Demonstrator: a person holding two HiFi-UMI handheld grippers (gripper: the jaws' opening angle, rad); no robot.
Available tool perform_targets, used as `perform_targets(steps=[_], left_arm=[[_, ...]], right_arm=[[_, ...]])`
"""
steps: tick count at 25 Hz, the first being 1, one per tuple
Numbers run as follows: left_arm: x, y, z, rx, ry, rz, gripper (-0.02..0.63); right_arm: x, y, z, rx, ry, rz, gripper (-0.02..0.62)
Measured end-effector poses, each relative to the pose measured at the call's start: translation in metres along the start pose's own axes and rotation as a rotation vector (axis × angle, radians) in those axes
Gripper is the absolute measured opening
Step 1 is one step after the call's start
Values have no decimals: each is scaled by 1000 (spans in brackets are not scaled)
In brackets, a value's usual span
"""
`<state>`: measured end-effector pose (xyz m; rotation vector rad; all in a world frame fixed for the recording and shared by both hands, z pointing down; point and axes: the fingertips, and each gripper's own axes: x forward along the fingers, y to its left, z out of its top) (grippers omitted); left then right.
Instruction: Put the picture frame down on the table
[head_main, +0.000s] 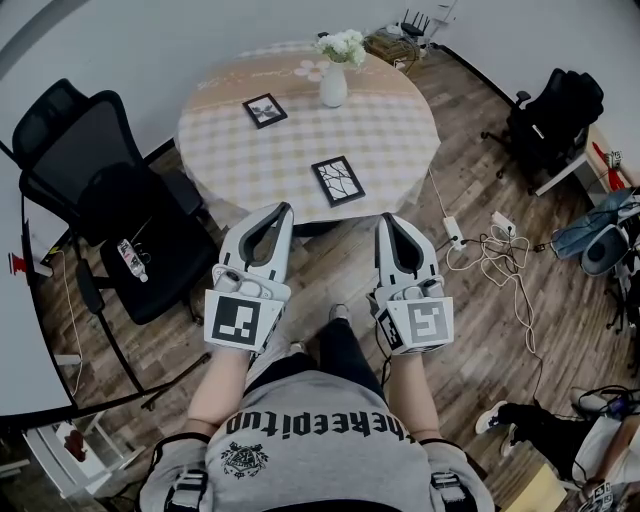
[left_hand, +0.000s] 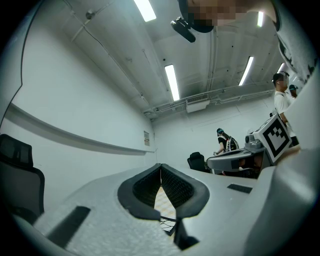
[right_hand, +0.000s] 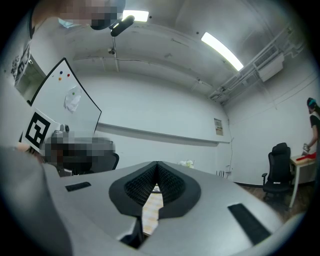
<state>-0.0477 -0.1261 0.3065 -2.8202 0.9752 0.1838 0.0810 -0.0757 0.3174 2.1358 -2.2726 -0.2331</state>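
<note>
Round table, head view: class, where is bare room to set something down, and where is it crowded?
Bare: the table's right side, past the vase and the larger picture frame; also the near left, between the small picture frame and the rim. Most crowded: the far middle, round the vase.

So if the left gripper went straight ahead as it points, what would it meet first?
Most likely the near edge of the round table, beside the nearer picture frame, though depth is unclear.

Head view: high, facing steeply down on table (head_main: 400, 130).
Left gripper view: low, facing forward and upward.
Right gripper view: likewise.
Shared: table, in all 3 views.
</note>
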Motion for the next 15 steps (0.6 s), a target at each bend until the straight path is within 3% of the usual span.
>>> perform_targets(steps=[6, 10, 15], left_arm=[[-4, 5, -5, 35, 26, -14, 17], [-5, 7, 1, -17, -12, -6, 17], [-7, 12, 2, -23, -15, -11, 17]], right_arm=[[1, 6, 0, -6, 3, -1, 6], [1, 9, 1, -6, 6, -5, 6], [3, 14, 2, -11, 9, -6, 6]])
